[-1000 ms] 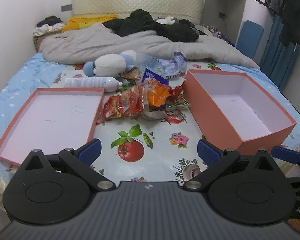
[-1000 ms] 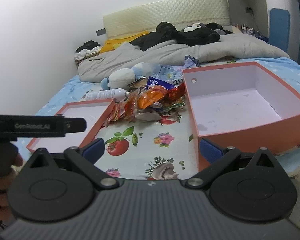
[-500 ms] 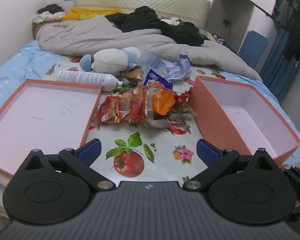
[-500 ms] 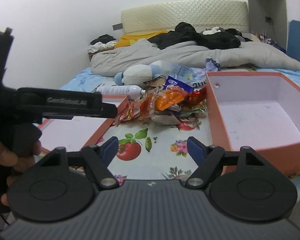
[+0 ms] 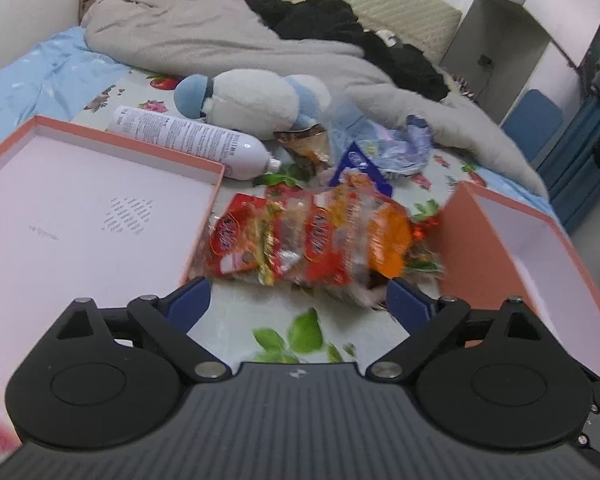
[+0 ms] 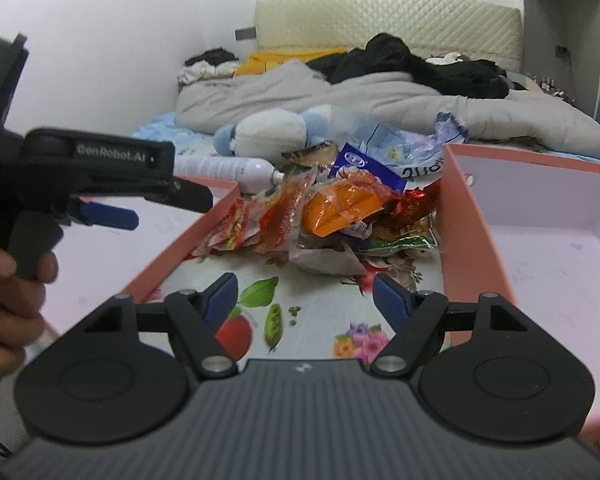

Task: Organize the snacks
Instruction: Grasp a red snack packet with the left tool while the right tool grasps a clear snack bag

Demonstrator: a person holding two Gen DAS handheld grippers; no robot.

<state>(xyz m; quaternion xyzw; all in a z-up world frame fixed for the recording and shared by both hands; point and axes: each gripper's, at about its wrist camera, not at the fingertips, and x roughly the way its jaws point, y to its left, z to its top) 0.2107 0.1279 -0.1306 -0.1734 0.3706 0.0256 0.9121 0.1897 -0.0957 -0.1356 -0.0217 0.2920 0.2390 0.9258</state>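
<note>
**A:** Since both grippers point at the same heap, which one is closer to the snack packets (image 5: 312, 236)?

**B:** The left gripper (image 5: 298, 300), I'd judge. In its own view the red packets lie just past its fingertips, dead ahead and slightly above the gap. Its jaws are wide and closing a little, with nothing between them yet.

**A:** And the right gripper (image 6: 304, 294)?

**B:** Partly open, also empty. From its view the heap sits farther ahead, with a stretch of flowered cloth (image 6: 300, 316) between the fingertips and the nearest wrapper. The orange packet (image 6: 340, 208) lies up the middle.

**A:** How does the heap run?

**B:** Crosswise to both grippers, strung between the shallow lid (image 5: 80, 208) on the left and the deep box (image 5: 540, 264) on the right. The red packets lie at the lid end, touching its rim as far as I can tell.

**A:** So the left goes first?

**B:** Likely. It only needs to push straight on; the long side of the red packet faces it, so the jaws would straddle the short way only if the wrist rolls.
</note>
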